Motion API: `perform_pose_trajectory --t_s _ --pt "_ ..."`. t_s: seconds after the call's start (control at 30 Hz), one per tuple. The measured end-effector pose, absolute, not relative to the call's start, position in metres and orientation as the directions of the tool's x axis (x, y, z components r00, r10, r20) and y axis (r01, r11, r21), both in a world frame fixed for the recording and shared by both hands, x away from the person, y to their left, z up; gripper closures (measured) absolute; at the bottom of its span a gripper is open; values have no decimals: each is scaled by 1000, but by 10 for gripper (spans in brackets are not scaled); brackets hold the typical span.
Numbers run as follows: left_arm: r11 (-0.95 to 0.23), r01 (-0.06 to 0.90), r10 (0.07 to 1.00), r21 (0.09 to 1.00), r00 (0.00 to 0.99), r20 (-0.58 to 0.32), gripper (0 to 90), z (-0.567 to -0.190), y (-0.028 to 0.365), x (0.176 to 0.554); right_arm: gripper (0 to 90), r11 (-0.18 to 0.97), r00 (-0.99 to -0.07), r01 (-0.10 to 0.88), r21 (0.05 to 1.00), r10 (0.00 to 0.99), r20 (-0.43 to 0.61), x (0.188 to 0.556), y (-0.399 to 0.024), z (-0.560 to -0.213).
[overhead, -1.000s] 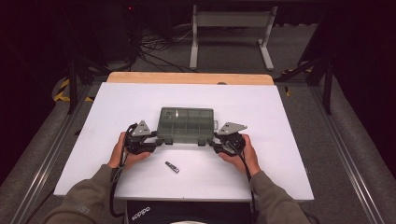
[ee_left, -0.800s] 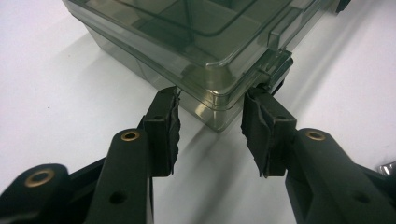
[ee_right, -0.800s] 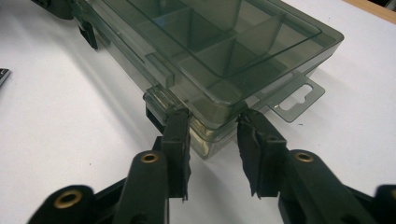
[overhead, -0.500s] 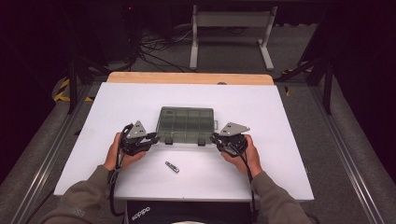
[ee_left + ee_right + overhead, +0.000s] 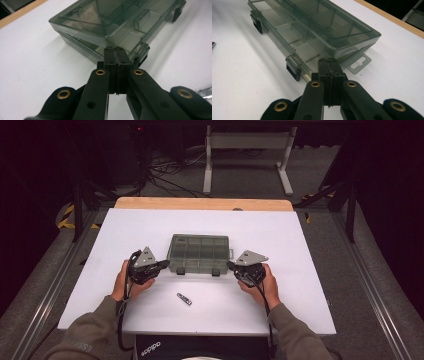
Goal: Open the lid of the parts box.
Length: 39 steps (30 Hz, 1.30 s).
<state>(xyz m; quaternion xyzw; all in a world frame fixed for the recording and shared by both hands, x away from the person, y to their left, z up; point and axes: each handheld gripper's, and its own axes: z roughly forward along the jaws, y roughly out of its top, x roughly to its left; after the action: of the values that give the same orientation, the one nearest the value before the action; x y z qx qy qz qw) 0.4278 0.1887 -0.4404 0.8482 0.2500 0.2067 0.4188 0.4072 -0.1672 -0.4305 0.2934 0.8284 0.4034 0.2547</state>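
Note:
A smoke-grey clear compartment box (image 5: 200, 252) lies in the middle of the white table, its two black latches facing me. My left gripper (image 5: 164, 265) points at the box's near left corner, and my right gripper (image 5: 231, 266) points at its near right corner. In the left gripper view the gripper (image 5: 116, 53) has its pads pressed together, tips right at the corner of the box (image 5: 100, 22). The right gripper (image 5: 329, 64) stands the same way at the box (image 5: 324, 25). Both jaws have just been closing, with nothing between them. The lid looks slightly lifted at these corners.
A small dark and silver piece (image 5: 184, 299) lies on the table (image 5: 300, 290) between my hands, nearer the front edge. A wooden strip (image 5: 200, 203) runs along the table's far edge. Behind it on the floor are cables and a metal stand (image 5: 247, 155).
Both grippers' jaws have drawn together at the box's front corners. My hands have stayed where they were, and the box has not shifted.

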Motion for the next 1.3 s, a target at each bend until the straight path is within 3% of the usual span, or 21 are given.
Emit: perform_pose_trajectory --t_s 0.4,0.53,0.87,1.13,1.3 --pt "-510 233 622 828 765 168 818 -438 183 432 829 497 -660 272 824 720 -216 410 -165 -427" --pt "-526 228 634 820 748 198 737 -440 179 433 787 502 -646 263 824 726 -236 411 -165 -426" --pt "-511 228 662 828 719 211 634 -438 177 438 679 515 -610 236 824 739 -287 412 -163 -421" --pt "-515 208 667 831 707 236 619 -434 175 439 683 540 -609 199 818 722 -329 411 -159 -418" --pt "-521 192 667 832 700 256 670 -432 177 439 707 558 -604 174 811 711 -360 411 -157 -415"
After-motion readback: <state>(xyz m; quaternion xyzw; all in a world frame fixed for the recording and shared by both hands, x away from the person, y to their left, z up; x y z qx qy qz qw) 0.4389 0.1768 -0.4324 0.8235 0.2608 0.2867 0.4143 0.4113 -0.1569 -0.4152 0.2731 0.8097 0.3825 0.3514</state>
